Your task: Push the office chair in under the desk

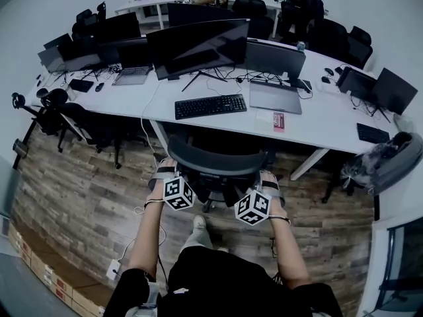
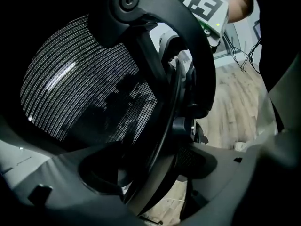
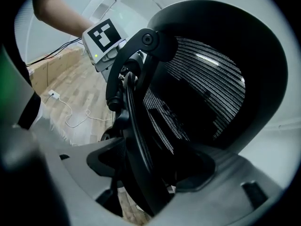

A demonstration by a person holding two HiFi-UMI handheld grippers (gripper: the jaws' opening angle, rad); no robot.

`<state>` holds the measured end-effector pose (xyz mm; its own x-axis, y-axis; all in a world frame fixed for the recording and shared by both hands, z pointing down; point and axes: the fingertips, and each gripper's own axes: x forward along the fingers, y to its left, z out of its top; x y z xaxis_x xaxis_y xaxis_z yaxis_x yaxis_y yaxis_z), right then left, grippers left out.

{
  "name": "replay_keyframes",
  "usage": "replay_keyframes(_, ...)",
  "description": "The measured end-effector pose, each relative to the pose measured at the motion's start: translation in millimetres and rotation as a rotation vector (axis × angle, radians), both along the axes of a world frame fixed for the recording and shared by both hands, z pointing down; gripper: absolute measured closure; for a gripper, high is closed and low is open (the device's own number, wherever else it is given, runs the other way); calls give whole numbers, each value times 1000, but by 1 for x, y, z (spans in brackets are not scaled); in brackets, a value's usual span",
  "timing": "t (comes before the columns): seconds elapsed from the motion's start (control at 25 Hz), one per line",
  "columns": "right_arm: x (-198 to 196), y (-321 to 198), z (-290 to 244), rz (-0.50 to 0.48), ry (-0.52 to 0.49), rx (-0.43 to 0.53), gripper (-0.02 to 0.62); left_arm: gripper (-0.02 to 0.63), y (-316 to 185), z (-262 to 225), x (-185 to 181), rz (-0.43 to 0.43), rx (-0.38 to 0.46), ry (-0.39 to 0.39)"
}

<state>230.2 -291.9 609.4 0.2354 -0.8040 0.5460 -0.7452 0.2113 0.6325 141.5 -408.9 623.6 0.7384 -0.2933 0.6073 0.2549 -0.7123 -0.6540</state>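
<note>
The black mesh office chair [image 1: 211,160] stands at the white desk [image 1: 317,121], its seat under the desk's front edge and its backrest toward me. My left gripper [image 1: 164,172] grips the backrest's left side and my right gripper [image 1: 269,180] its right side. In the left gripper view the dark backrest rim [image 2: 164,121] runs down between the jaws of the left gripper [image 2: 155,173], with the mesh [image 2: 80,88] to its left. The right gripper view mirrors this: the rim [image 3: 134,126] fills the gap of the right gripper [image 3: 146,173], which stands wide around it.
On the desk lie a keyboard [image 1: 210,105], a laptop [image 1: 274,98] and a wide monitor [image 1: 198,45]. Another chair [image 1: 73,121] stands at the left and one with a bag [image 1: 383,164] at the right. A white cable and plug [image 1: 114,269] lie on the wooden floor.
</note>
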Motion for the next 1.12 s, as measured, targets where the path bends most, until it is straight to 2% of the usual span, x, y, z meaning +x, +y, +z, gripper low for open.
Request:
replay_keyframes(0.52,61,-67,3,21,-3,-5,282,236,-68,1,64,40,-13,28)
replay_keyframes(1.12,137,-154,5,126,10,-32,281,236,-157,0,145,125,-31,44)
